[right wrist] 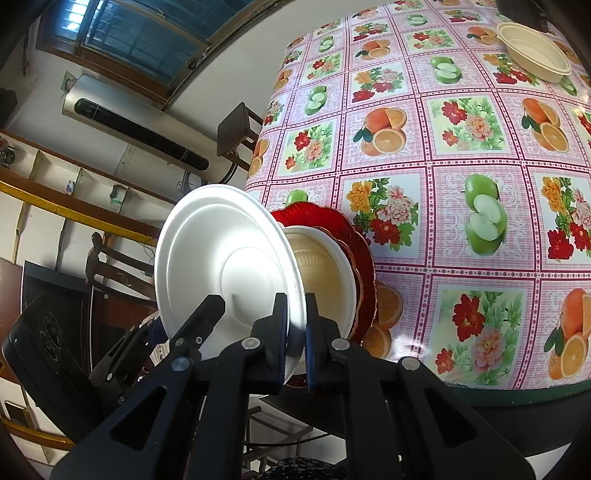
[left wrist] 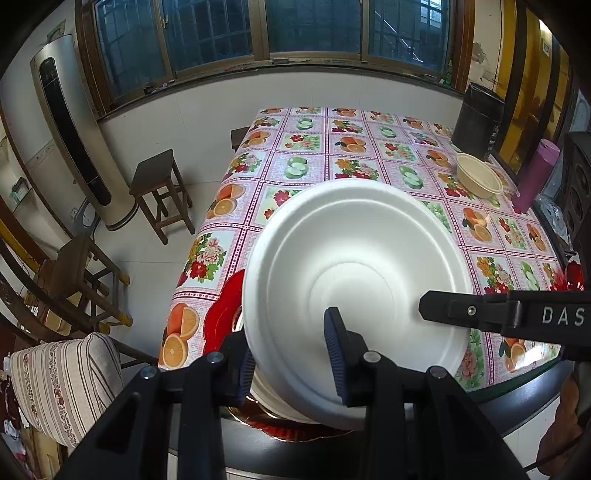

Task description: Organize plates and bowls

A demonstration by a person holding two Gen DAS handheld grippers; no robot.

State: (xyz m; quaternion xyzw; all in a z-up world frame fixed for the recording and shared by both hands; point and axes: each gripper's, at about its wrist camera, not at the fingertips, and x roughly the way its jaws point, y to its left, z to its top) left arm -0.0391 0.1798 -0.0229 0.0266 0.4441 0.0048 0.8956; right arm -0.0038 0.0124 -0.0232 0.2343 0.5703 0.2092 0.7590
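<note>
you have a wide barred window (left wrist: 266, 33) across the far white wall (left wrist: 192, 110), daylight bluish through it. a tall standing air conditioner (left wrist: 70, 129) sits at the left, 1 dark wooden stool (left wrist: 159, 188) beside it on the pale tiled floor (left wrist: 147, 254).

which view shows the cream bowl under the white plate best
The right wrist view: the cream bowl shows its ribbed inside beside the tilted white plate, over the red plate. In the left wrist view the white plate hides nearly all of it.
</note>
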